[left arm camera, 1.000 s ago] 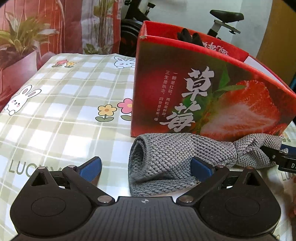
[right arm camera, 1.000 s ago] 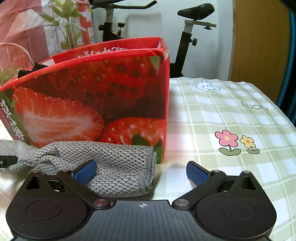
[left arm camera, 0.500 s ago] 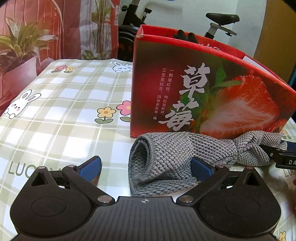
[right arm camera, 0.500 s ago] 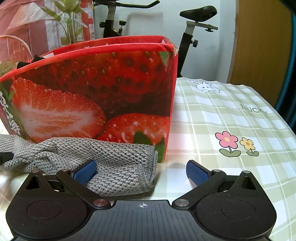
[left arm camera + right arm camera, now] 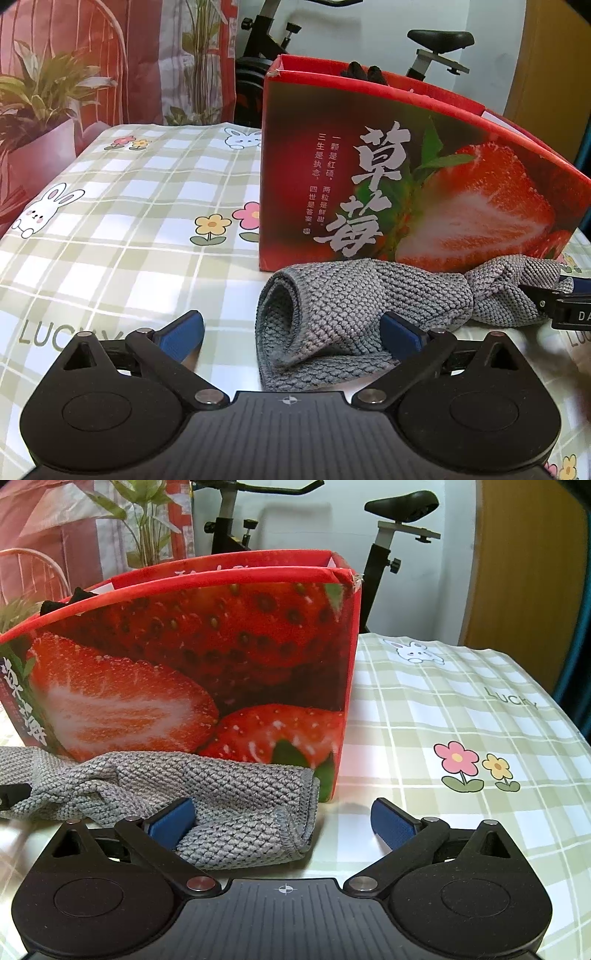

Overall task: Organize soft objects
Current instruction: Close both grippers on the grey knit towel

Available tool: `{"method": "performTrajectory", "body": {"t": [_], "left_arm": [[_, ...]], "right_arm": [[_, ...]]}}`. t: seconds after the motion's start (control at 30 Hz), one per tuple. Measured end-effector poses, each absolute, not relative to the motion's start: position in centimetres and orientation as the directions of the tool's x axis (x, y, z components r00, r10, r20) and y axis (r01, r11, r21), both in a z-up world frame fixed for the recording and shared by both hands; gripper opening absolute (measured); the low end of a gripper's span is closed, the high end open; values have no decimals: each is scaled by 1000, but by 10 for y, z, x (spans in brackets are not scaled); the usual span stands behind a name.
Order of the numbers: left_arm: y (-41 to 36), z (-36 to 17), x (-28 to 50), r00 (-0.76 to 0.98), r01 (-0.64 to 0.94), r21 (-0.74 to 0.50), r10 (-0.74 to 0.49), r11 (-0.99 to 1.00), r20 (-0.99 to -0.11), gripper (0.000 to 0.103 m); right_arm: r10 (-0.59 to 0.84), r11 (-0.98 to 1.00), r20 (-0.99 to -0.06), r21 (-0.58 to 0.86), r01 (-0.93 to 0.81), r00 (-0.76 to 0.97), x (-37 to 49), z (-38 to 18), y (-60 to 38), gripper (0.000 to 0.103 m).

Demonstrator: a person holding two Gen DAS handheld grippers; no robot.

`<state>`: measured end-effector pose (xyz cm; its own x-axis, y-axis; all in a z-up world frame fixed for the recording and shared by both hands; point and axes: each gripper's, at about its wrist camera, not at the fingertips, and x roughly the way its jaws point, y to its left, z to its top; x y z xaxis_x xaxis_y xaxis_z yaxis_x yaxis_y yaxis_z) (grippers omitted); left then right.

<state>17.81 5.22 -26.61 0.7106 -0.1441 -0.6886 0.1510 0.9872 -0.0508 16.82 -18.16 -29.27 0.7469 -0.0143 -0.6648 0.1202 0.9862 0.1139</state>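
My left tongs (image 5: 291, 330) are spread wide, both blue pads apart and gripping nothing. The grey knitted cloth (image 5: 354, 306) lies on the checked tablecloth (image 5: 110, 221) directly ahead of them. Its rolled, open end sits between the two pads, nearer the right-hand pad (image 5: 400, 334), which stands against the cloth; I cannot tell whether it presses in. The left-hand pad (image 5: 183, 334) is clear of the cloth, over bare tablecloth.

My right tongs (image 5: 282, 818) are likewise spread, with nothing pinched. The other end of the same cloth (image 5: 207, 794) lies ahead and to the left of them. Its folded corner reaches into the gap, close against the left-hand pad (image 5: 171, 821). The right-hand pad (image 5: 393, 821) is well apart from the cloth.

The cloth runs along the foot of the red strawberry box (image 5: 406, 184), touching its front wall. The box stands just beyond both tongs. Something dark (image 5: 364, 70) shows above the box rim; I cannot identify it.

In the left view, the tip of my right tongs (image 5: 561, 306) appears at the far right, at the bunched end of the cloth.
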Motion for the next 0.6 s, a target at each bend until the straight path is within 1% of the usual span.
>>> {"method": "performTrajectory", "body": {"t": [0.07,0.1,0.13,0.17,0.2,0.23,0.3,0.37,0.4,0.43,0.47,0.5,0.53,0.57,0.6], "left_arm": [[51,-263,175,710,168,-53,-158,984,-686,90],[50,-262,173,709,180,-55,-168,982,-685,81],[49,-260,170,707,196,-58,-182,979,-683,69],[47,-259,168,705,211,-63,-196,975,-682,63],[45,-258,166,701,224,-67,-209,972,-682,51],[44,-257,165,696,239,-75,-224,968,-682,41],[39,-257,162,694,257,-70,-234,964,-681,33],[35,-257,158,697,272,-52,-234,961,-678,26],[33,-256,156,699,276,-42,-231,960,-677,24],[33,-254,154,704,274,-30,-221,961,-674,23],[33,-251,152,712,269,-23,-215,963,-669,23],[34,-249,150,718,265,-24,-214,964,-663,22],[36,-246,149,724,263,-33,-220,964,-654,22],[37,-242,147,729,262,-40,-225,964,-646,22],[37,-239,144,735,262,-44,-229,964,-639,22]], "right_arm": [[-9,987,-671,115,116,741,167,-291,-181,97],[-6,987,-675,115,113,738,166,-290,-180,97],[-1,987,-678,118,109,735,164,-290,-179,97],[0,988,-679,115,106,734,162,-289,-178,94],[-2,990,-684,104,100,730,159,-288,-175,92],[1,990,-685,103,95,729,157,-288,-173,88],[16,989,-685,116,88,728,152,-285,-172,78],[58,985,-679,157,67,732,147,-281,-174,57],[75,982,-676,179,64,733,145,-280,-175,53],[86,977,-674,201,70,734,143,-278,-178,45],[93,973,-670,217,74,737,140,-275,-180,34],[98,971,-662,228,75,743,137,-273,-182,29],[105,968,-652,240,73,751,133,-269,-185,19],[115,965,-641,253,67,759,130,-264,-187,12],[127,963,-630,264,57,766,127,-260,-188,11]]}}
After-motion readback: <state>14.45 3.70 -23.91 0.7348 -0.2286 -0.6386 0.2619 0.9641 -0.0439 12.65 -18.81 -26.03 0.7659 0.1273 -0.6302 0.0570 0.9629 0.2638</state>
